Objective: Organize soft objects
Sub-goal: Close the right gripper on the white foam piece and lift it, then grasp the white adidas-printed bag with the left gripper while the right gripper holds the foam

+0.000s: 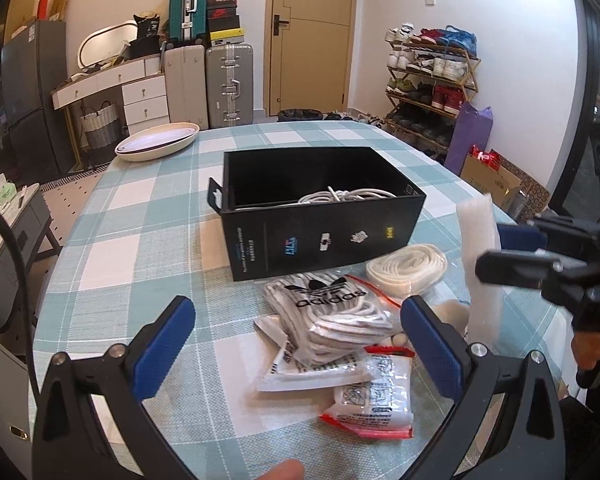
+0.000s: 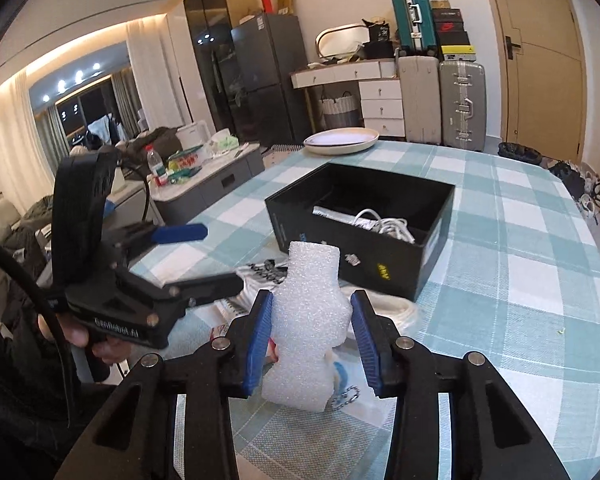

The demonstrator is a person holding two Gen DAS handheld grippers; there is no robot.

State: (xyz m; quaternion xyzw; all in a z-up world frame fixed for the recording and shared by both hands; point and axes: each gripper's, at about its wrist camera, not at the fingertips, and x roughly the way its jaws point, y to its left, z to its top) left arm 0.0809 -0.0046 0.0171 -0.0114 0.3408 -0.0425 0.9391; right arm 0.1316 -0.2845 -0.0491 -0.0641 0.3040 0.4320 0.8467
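A black open box (image 1: 324,216) stands mid-table with white cable (image 1: 344,195) inside; it also shows in the right wrist view (image 2: 364,236). In front of it lie a bagged adidas pack of white laces (image 1: 332,316), flat white packets (image 1: 364,396) and a coil of white cord (image 1: 408,270). My left gripper (image 1: 298,354) is open, low over the adidas pack. My right gripper (image 2: 312,344) is shut on a white foam piece (image 2: 308,320), pinched at its waist and held upright above the table; the foam also shows in the left wrist view (image 1: 480,256).
A cream oval tray (image 1: 158,143) sits at the table's far left corner. The table has a teal and white checked cloth (image 1: 140,240). Suitcases, a dresser and a shoe rack stand beyond the far edge. A low grey side table is at the left.
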